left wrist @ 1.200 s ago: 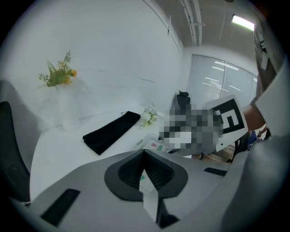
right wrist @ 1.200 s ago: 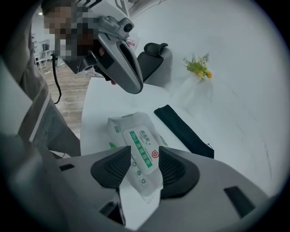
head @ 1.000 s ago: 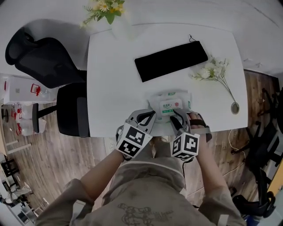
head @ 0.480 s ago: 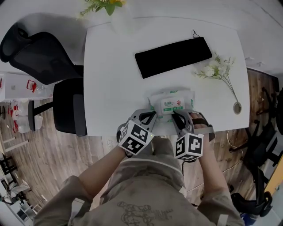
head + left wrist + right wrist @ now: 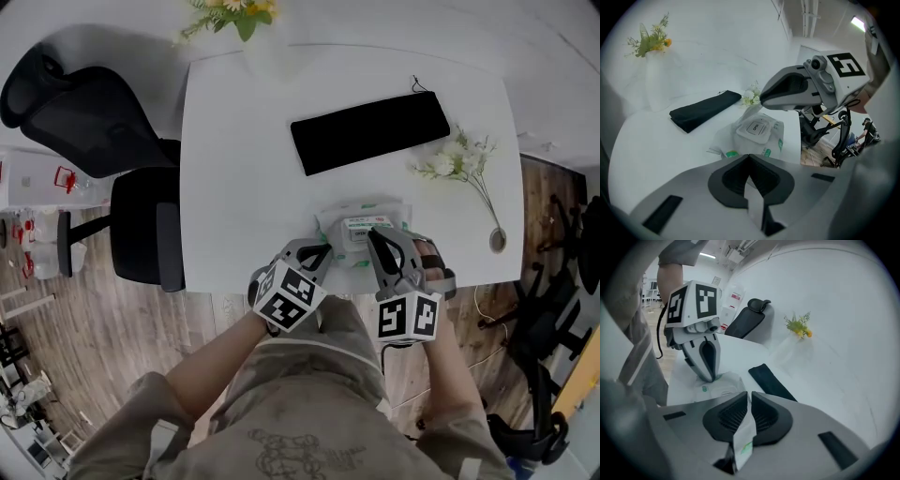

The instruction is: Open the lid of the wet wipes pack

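The wet wipes pack [image 5: 364,225] lies near the front edge of the white table [image 5: 244,169]. It is white with green print, and its white flip lid [image 5: 754,127] is down. My left gripper [image 5: 323,251] is shut on the thin wrapper edge at the pack's near left side, and white film shows between its pads [image 5: 749,159]. My right gripper [image 5: 373,232] grips the wrapper at the pack's right end. Its jaws are closing, with a white, green-printed strip pinched between them [image 5: 749,401]. In each gripper view the other gripper [image 5: 764,100] [image 5: 707,375] shows at the pack [image 5: 723,386].
A black pouch [image 5: 367,129] lies across the table's far half. A sprig of white flowers [image 5: 455,155] lies at the right, with a small round object [image 5: 498,239] near that edge. A vase of flowers [image 5: 234,19] stands at the back. A black office chair [image 5: 84,122] is at the left.
The right gripper's jaws have closed on the pack's wrapper edge and the gripper has risen a little. The left gripper has sunk slightly and keeps its hold.
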